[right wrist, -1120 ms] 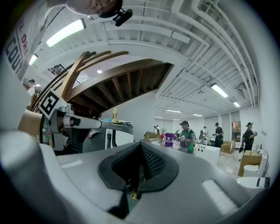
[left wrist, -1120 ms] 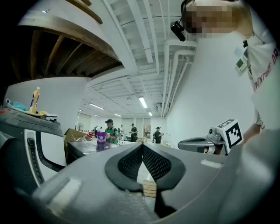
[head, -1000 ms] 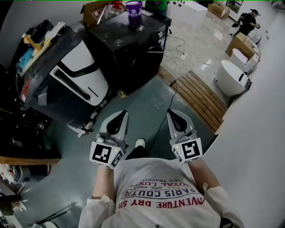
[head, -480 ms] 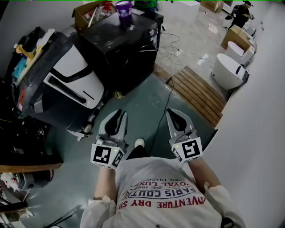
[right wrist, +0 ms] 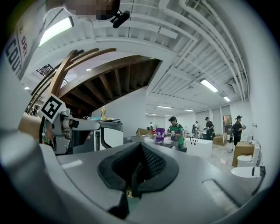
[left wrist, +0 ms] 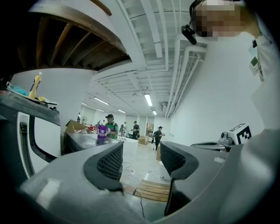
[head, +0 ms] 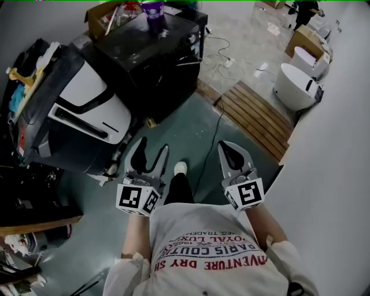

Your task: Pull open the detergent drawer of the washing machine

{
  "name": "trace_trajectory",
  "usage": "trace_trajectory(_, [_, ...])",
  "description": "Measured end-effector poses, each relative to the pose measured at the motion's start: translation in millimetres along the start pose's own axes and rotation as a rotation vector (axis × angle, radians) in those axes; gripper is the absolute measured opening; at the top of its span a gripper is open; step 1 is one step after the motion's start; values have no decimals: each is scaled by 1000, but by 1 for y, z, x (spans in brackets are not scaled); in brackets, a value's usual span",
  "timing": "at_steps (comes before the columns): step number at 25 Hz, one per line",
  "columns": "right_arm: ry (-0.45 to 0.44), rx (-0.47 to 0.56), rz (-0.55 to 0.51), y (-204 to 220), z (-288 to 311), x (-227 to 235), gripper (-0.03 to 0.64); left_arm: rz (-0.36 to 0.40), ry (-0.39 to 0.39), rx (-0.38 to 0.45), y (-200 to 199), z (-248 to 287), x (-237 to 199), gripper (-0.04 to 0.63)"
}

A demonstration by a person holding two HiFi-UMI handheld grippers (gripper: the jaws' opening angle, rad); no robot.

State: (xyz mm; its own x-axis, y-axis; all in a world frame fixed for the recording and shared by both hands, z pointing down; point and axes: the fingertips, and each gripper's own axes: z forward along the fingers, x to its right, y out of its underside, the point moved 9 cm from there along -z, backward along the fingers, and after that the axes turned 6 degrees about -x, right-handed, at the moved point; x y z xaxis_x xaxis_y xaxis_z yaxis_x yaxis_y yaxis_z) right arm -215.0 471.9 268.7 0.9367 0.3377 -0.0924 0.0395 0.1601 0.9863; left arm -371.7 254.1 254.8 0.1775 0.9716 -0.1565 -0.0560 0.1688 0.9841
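The washing machine (head: 87, 110), white-fronted with a dark top, stands at the left of the head view; its detergent drawer I cannot make out. My left gripper (head: 153, 149) hangs over the green floor, well short of the machine, and its jaws are opening with nothing between them. In the left gripper view the left gripper (left wrist: 141, 159) shows a clear gap, with the machine (left wrist: 26, 135) at the left edge. My right gripper (head: 231, 151) is shut and empty, level beside the left. The right gripper (right wrist: 139, 168) has its pads together, and the machine (right wrist: 107, 136) lies beyond, to the left.
A black cabinet (head: 156, 52) with a purple cup (head: 154, 8) stands behind the machine. A wooden slatted platform (head: 254, 118) and white tubs (head: 298, 87) lie at the right by a white wall. A cable (head: 213, 136) runs across the floor. People stand far off.
The left gripper's jaws have gone from shut to open. Both grippers have edged forward, and the washing machine now sits larger and nearer in the head view.
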Motion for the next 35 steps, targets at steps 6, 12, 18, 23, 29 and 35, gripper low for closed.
trace_trajectory(6, [24, -31, 12, 1, 72, 22, 2, -22, 40, -5, 5, 63, -53, 265])
trace_trajectory(12, [30, -53, 2, -14, 177, 52, 2, -48, 66, -13, -13, 142, -130, 265])
trace_trajectory(18, [24, -65, -17, -26, 284, 74, 2, -47, 80, -16, -26, 211, -206, 265])
trace_trajectory(23, [8, -86, -20, -32, 345, 87, 2, -60, 75, -29, -28, 250, -247, 265])
trace_trajectory(29, [-43, -141, -10, -30, 400, 99, 2, -148, 15, -52, -11, 279, -281, 265])
trace_trajectory(35, [-194, -115, -20, -16, 457, 126, 2, -190, -117, -62, 1, 302, -294, 265])
